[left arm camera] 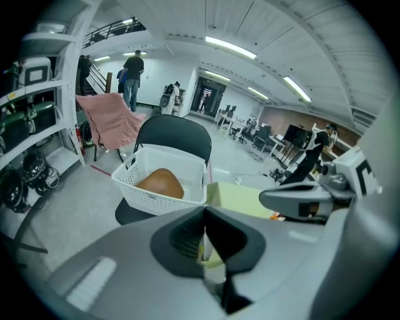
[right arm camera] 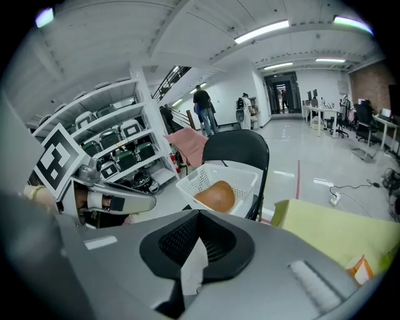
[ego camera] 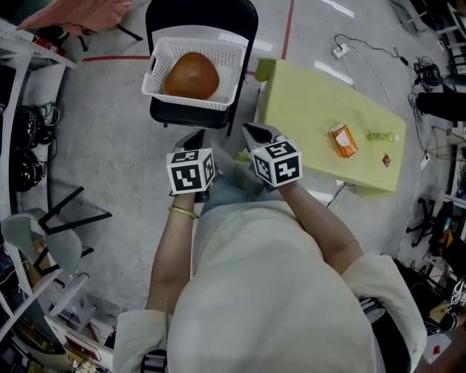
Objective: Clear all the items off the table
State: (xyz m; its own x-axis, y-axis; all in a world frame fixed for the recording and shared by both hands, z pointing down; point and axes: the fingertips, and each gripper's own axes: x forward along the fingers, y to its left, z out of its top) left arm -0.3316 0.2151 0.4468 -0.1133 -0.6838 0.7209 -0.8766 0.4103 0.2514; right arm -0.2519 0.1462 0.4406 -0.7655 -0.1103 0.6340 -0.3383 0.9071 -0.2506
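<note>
A white basket (ego camera: 164, 87) stands on a black chair (ego camera: 175, 116) and holds a round brown loaf-like item (ego camera: 192, 76). To its right, the yellow-green table (ego camera: 313, 109) carries an orange carton (ego camera: 343, 140), a small green item (ego camera: 382, 136) and a small red item (ego camera: 386, 159). My left gripper (ego camera: 195, 138) and right gripper (ego camera: 256, 133) hover side by side in front of the chair, off the table's near-left edge. Both are shut, and I make out nothing held. In the left gripper view the basket (left arm camera: 150, 200) lies ahead of the closed left gripper (left arm camera: 204, 228); the right gripper (right arm camera: 199, 222) faces the basket (right arm camera: 200, 181) too.
Shelving (ego camera: 22, 87) with gear lines the left side, with a grey stool (ego camera: 44, 233) below it. A pink cloth (ego camera: 80, 14) hangs at the far left. Cables (ego camera: 364, 47) trail over the floor beyond the table. People (left arm camera: 132, 78) stand far off.
</note>
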